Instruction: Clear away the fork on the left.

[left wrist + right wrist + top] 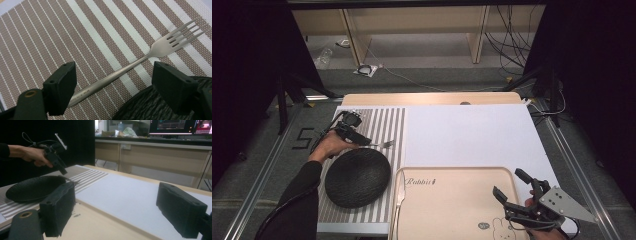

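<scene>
Step in hand, by my read: picking up the fork (140,61) w/ the left tongs (112,82). In the left gripper view the fork lies flat on the striped placemat (50,37), running diagonally from lower left to upper right of the frame, tines at upper right, handle end passing just by the left jaw. The left tongs' jaws stand wide apart, straddling the handle, not clamped on anything yet. The black plate (150,107) sits at lower right of that frame, right by the other jaw, so the risk is that jaw riding up on the rim. In the high view the fork (384,144) sits centre left of the frame, just above the black plate, w/ the left tongs (362,141) at its handle. To do it well: lower straight down till the jaw tips nearly meet the mat, keep the handle centred between them, squeeze across the narrow part approx mid-handle, then lift level so the tines don't droop. A flat thin handle may slip or pivot, so close firmly. The right tongs (509,185) hang over the beige tray (452,210) at lower right of the high view, jaws apart, holding nothing; a knife (398,200) lies along the tray's left edge. The counter (427,98) shows behind the mat.
</scene>
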The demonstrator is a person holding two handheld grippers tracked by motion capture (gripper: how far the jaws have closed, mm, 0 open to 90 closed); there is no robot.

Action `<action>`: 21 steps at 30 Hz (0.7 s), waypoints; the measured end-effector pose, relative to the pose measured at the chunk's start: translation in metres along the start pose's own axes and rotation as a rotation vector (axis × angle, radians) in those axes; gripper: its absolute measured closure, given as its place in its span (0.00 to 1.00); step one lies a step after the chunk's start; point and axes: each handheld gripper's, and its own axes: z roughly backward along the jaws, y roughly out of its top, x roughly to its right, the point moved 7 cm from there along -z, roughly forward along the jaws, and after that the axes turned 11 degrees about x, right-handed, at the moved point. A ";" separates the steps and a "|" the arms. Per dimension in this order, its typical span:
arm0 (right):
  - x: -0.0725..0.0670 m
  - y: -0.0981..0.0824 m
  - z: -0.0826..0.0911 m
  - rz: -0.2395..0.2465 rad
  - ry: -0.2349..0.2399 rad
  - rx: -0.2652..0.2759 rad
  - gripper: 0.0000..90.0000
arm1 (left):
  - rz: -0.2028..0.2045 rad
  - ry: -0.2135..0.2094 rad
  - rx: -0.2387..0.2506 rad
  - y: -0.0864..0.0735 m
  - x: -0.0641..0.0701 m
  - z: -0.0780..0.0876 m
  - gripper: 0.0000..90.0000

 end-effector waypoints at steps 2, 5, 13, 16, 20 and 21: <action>0.000 0.000 0.000 0.002 0.001 0.001 0.18 | -0.007 -0.001 -0.012 0.000 -0.001 -0.003 0.23; 0.000 0.000 0.000 0.000 0.001 -0.003 0.18 | -0.013 -0.007 -0.019 0.000 -0.001 -0.006 0.23; 0.001 0.000 0.001 -0.001 0.000 -0.001 0.18 | -0.027 -0.027 -0.050 -0.004 -0.002 -0.014 0.26; 0.001 0.000 0.001 -0.001 0.001 -0.003 0.18 | -0.036 -0.022 -0.068 -0.005 -0.004 -0.016 0.28; 0.001 0.000 0.001 0.003 -0.001 -0.001 0.18 | -0.026 -0.032 -0.083 -0.005 -0.005 -0.018 0.30; 0.001 0.000 0.001 0.002 0.000 -0.002 0.18 | -0.029 -0.033 -0.090 -0.005 -0.005 -0.018 0.31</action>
